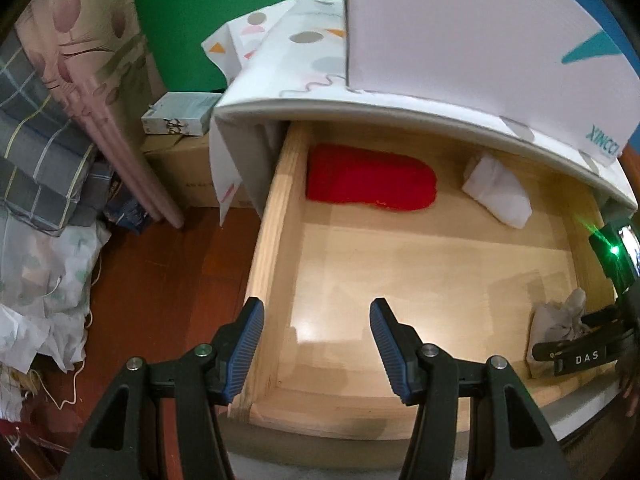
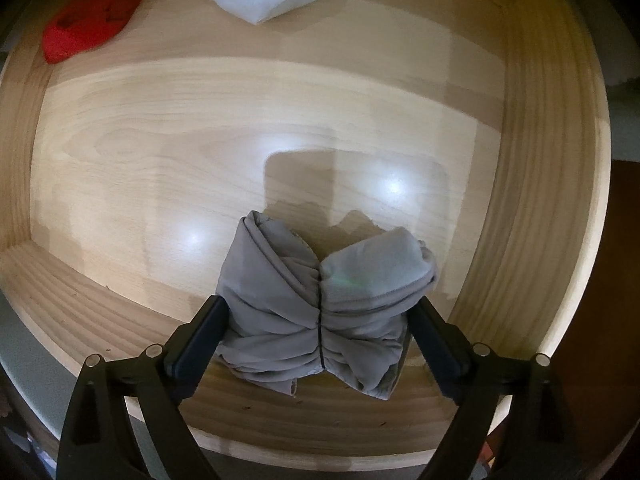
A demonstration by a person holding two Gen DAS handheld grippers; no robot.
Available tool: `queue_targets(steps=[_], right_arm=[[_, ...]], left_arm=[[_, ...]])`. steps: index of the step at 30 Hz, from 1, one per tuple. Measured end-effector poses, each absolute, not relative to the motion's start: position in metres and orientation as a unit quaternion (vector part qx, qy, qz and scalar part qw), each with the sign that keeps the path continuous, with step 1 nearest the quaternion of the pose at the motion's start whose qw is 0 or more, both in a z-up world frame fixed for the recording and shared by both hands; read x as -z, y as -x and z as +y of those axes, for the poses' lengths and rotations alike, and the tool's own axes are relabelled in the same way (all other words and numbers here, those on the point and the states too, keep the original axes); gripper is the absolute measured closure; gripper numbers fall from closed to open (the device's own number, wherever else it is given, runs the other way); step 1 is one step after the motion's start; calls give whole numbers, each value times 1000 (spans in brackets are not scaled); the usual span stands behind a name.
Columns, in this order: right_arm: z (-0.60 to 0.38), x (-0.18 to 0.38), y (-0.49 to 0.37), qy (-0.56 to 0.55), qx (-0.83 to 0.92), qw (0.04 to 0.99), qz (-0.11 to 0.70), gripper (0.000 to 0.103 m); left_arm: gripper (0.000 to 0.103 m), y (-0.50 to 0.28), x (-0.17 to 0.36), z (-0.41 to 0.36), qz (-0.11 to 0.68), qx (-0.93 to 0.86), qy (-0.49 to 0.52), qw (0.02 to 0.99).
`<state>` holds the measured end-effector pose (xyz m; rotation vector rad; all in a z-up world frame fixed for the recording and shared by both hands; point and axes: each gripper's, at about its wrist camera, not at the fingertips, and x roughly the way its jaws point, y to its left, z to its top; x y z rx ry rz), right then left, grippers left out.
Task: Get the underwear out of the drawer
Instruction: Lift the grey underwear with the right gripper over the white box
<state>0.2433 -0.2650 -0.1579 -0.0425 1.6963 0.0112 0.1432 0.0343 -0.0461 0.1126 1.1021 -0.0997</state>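
Observation:
The wooden drawer [image 1: 276, 216] is pulled open. A red folded garment [image 1: 370, 180] lies at its back left and a white one [image 1: 498, 192] at its back right. A grey folded underwear [image 2: 320, 304] sits at the front right of the drawer. My right gripper [image 2: 318, 316] is shut on the grey underwear, its fingers [image 2: 200, 336] pressing both sides and bunching it. It also shows in the left wrist view [image 1: 576, 344], at the grey underwear [image 1: 556, 324]. My left gripper [image 1: 316, 344] is open and empty above the drawer's front left corner.
A white cabinet top [image 1: 400, 108] overhangs the drawer's back, with a white box [image 1: 460, 28] on it. Left of the drawer are wooden floor [image 1: 160, 272], a cardboard box [image 1: 188, 176], piled bedding [image 1: 44, 160] and crumpled cloth [image 1: 44, 280].

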Motion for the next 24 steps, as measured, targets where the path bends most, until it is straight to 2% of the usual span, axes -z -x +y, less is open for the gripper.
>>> queue_targets(steps=[6,9,15,20,24], right_arm=[[-272,162,-259,1,11,653,757,15],[-270,160,-261,2,12,657,753,24],[-259,154,-262,35,20,673,739,32],[-264,144,-256,21,24,692,721,45],[-266,141,-252,18,32,700,713,47]], left_arm=[[47,-142,46,44,516,25,-29,855],[47,-143,46,47,516,23,-19,856],[47,-144,45,53,515,24,0,857],[47,-145,46,56,517,17,6,856],[47,-144,46,56,514,14,1,858]])
